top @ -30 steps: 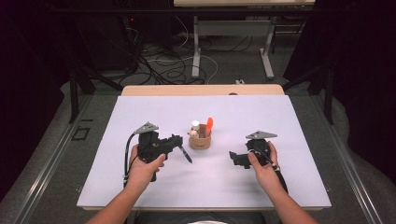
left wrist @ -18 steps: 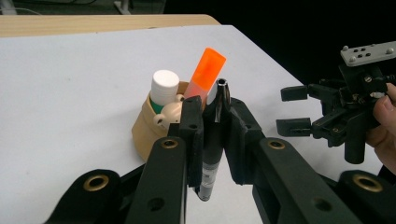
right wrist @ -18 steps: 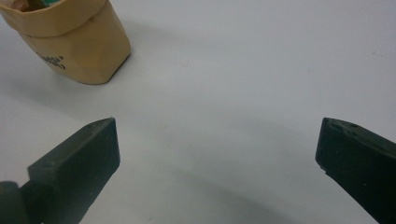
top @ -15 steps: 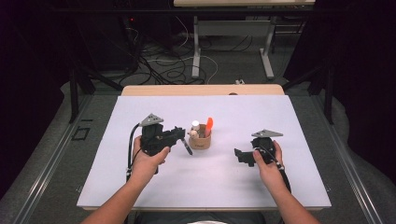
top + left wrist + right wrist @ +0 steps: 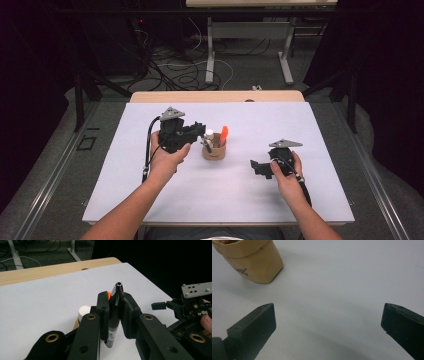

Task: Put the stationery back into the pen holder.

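Note:
My left gripper (image 5: 202, 134) hangs just left of a tan paper cup (image 5: 214, 151) in the middle of the white table, shut on a black pen (image 5: 205, 144). In the left gripper view the pen (image 5: 115, 315) stands between the closed jaws with its silvery end up; my left gripper (image 5: 115, 302) pinches it mid-barrel. A white cap (image 5: 209, 133) and an orange piece (image 5: 223, 134) stick out of the cup. My right gripper (image 5: 256, 168) rests low on the table right of the cup, open, nothing between its jaws. The cup (image 5: 254, 262) sits ahead of my right gripper (image 5: 328, 315).
The white table top (image 5: 125, 180) ends at a wooden strip (image 5: 215, 96) along the far side. Beyond it are table legs and loose cables (image 5: 175, 70) on the floor. The other gripper (image 5: 190, 305) and a fingertip appear at the right in the left gripper view.
My left gripper has risen and moved right toward the cup, carrying the pen. The right hand has stayed where it was.

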{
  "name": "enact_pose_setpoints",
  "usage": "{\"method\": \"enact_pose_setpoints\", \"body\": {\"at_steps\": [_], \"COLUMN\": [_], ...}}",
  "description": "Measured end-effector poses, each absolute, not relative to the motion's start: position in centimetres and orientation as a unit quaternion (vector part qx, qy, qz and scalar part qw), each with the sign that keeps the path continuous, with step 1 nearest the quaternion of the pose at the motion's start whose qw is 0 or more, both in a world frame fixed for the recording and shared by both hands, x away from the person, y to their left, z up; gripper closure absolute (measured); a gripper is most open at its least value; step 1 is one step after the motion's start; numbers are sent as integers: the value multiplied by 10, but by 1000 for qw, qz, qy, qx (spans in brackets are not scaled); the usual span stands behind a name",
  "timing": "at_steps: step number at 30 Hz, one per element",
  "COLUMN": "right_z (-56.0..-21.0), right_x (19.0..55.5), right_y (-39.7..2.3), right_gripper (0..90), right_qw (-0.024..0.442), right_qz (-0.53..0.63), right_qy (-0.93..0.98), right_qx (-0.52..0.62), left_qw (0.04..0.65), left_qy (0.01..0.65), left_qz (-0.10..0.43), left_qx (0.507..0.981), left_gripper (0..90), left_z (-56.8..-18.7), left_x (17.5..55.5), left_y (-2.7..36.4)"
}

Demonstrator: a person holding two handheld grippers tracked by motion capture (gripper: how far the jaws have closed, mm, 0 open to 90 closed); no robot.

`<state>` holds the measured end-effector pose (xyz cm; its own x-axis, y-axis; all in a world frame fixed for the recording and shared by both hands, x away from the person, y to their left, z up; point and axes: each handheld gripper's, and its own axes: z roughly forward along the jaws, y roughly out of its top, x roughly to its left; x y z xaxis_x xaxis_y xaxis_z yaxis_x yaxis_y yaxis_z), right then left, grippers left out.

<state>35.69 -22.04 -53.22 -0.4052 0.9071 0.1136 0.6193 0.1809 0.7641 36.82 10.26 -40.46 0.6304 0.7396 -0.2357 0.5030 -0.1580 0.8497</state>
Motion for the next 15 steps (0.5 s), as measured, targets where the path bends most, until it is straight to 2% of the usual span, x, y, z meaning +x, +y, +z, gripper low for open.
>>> {"method": "enact_pose_setpoints", "body": {"at_steps": [15], "right_z": [-532], "right_x": [357], "right_y": [-221], "right_gripper": [0], "right_qw": [180], "right_qz": [389], "right_qy": [746], "right_qx": [509], "left_qw": [495], "left_qy": [419], "left_qz": [132], "left_qx": [750], "left_gripper": [788], "left_z": [-399], "left_x": [387], "left_y": [82]}}
